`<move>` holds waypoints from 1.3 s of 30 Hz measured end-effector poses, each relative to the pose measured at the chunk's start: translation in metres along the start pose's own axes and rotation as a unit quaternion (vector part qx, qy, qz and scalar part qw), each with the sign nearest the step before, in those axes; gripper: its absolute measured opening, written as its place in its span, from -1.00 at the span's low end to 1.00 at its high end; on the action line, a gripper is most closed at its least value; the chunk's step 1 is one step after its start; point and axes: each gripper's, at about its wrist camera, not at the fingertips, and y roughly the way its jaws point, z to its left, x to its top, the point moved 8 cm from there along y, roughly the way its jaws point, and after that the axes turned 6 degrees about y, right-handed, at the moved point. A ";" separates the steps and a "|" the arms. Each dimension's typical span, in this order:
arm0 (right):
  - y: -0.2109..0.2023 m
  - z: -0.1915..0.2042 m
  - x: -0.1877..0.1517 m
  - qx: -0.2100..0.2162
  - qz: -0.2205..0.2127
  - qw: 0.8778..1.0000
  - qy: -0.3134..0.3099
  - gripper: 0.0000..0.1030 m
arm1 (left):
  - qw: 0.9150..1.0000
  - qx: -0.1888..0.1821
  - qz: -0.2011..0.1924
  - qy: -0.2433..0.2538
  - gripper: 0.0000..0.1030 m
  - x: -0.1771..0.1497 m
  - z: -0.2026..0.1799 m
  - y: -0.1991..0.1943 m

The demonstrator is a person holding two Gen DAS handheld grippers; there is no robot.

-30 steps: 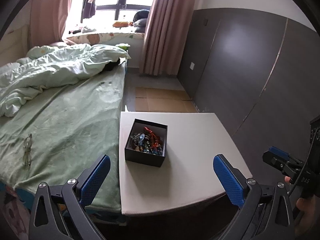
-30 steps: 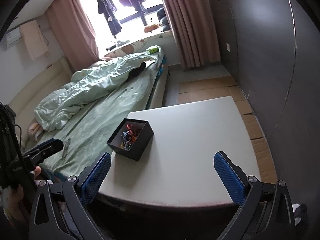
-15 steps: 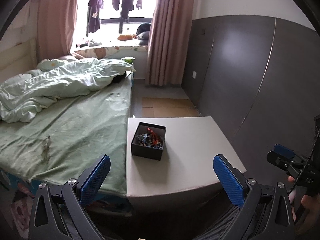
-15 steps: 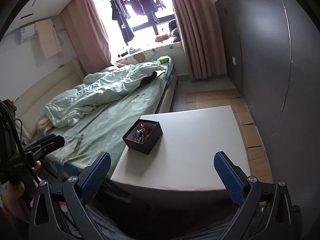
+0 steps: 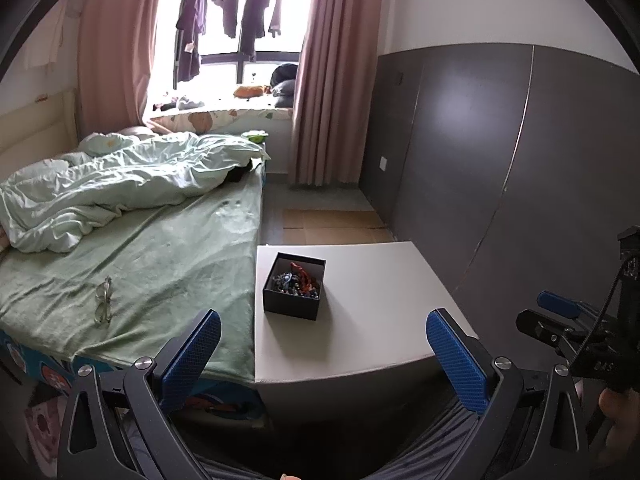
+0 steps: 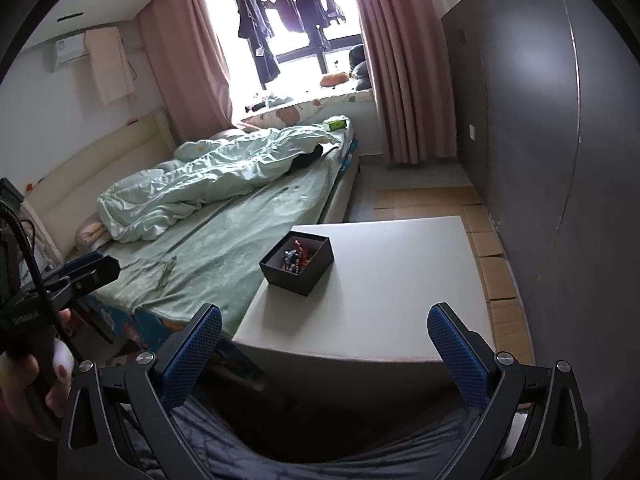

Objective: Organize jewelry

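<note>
Box: a small square black cardboard box (image 5: 294, 294) with no lid sat on the flat white tabletop (image 5: 376, 304), near the edge next to the bed.
Jewelry: a mixed pile of small beaded jewelry (image 5: 296, 280), blue, silver and one red piece, lay inside the box. All of it that showed was in the box. None showed on the tabletop.
Look: the pieces lay heaped on each other. They were too small to tell apart or count.
Left tongs: the left tongs (image 5: 322, 354) were wide open and held nothing. They hung low in front of the tabletop, well apart from the box.
Right tongs: the right tongs (image 6: 324, 348) were wide open too and empty, also well back from the box.
Stage: the jewelry in the box could fit a sorting job about to happen, or a tidy-up that was done. The pictures did not say which.
Doing it well: if a piece had to be picked, it would help to come straight down over the box, pinch one piece only, and lift slowly so strings would not drag others out.
Bed: a pair of glasses (image 5: 103, 300) lay on the green bed sheet (image 5: 168, 248).
</note>
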 end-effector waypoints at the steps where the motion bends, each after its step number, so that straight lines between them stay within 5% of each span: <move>1: -0.001 -0.001 0.000 -0.001 0.001 1.000 0.003 1.00 | 1.000 0.000 -0.001 0.001 0.99 0.000 -0.001 -0.001; 39: -0.004 -0.006 -0.004 -0.012 0.003 1.000 0.015 1.00 | 1.000 -0.009 -0.001 -0.012 0.99 -0.008 -0.001 -0.004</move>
